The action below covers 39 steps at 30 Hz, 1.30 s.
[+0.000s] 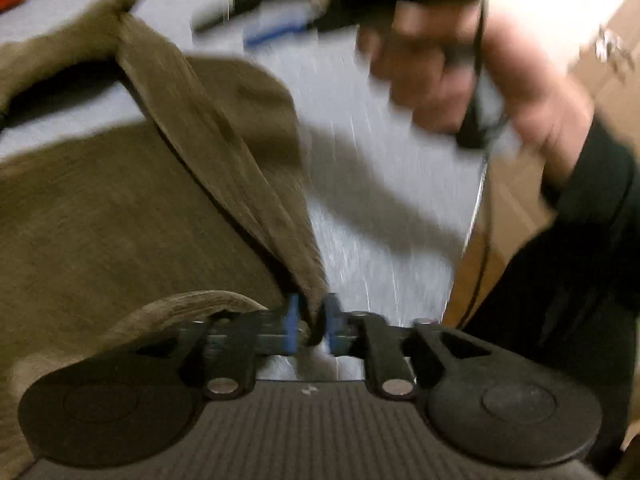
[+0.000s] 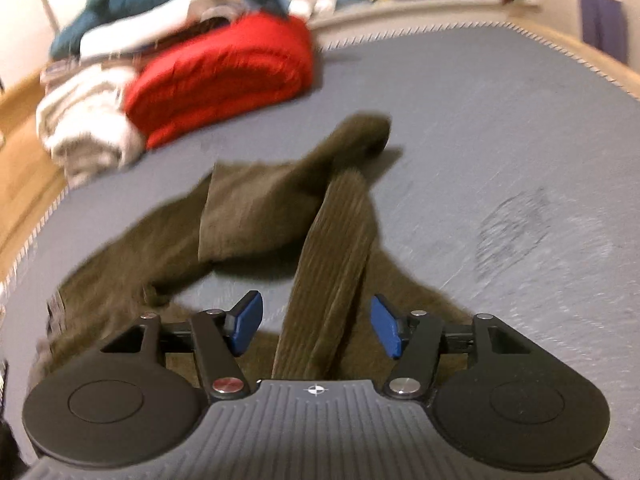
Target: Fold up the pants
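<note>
Each hand-held gripper has a ribbed grey body, two black round discs, black linkage arms with silver screws, and blue pads: left hand-held gripper [image 1: 312, 322], right hand-held gripper [image 2: 316, 326]. At upper right of the left view, a bare-skinned hand [image 1: 460, 76] shows above a dark sleeve [image 1: 580, 248], with a black cable [image 1: 482, 216]

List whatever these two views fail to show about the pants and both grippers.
- Left wrist view: the pants run off the left edge; motion blur smears their folds.
- Left wrist view: the right gripper is blurred, its fingers unreadable.
- Right wrist view: the pants' near end is hidden under the right gripper.
- Right wrist view: the pile behind is blurred.
</note>
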Each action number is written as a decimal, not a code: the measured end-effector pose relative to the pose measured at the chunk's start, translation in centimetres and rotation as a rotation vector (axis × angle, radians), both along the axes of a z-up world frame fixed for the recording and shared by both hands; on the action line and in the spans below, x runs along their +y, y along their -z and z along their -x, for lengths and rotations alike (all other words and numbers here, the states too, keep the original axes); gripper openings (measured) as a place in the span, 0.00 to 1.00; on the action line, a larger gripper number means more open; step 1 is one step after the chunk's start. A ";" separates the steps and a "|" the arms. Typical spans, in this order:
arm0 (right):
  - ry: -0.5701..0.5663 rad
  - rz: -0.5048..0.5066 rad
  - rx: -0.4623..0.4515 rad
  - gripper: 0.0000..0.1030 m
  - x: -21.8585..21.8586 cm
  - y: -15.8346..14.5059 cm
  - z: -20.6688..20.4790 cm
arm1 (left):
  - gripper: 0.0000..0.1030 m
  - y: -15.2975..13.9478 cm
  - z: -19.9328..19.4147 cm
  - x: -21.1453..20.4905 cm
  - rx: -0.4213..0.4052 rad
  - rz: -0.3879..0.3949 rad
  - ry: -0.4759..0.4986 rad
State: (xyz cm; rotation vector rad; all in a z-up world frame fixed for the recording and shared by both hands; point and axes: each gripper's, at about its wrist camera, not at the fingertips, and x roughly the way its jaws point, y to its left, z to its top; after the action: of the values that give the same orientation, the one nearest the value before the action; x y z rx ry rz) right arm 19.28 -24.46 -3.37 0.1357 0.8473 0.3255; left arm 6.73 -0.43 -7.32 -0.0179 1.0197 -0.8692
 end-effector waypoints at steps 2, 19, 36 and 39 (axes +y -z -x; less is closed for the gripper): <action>0.002 0.020 0.024 0.61 1.2 1.0 -0.9 | 0.35 -1.4 -0.8 1.5 -0.036 0.028 -0.045; 0.224 -0.041 -0.147 0.07 -3.1 -2.7 0.5 | 0.36 -3.5 -3.2 6.4 -0.089 -0.044 -0.321; 0.374 -0.088 0.148 0.27 -20.5 0.0 14.2 | 0.48 0.1 -2.1 0.6 -0.064 -0.150 -0.108; 0.481 -0.138 0.085 0.32 -23.3 -0.7 13.3 | 0.48 1.8 -1.8 -0.3 -0.043 -0.202 -0.064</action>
State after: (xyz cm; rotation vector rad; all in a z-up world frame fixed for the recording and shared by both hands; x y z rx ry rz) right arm 5.93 -47.75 -2.63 0.4757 0.8477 -0.0752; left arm 8.52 -0.70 -9.15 0.1375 1.0572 -0.7028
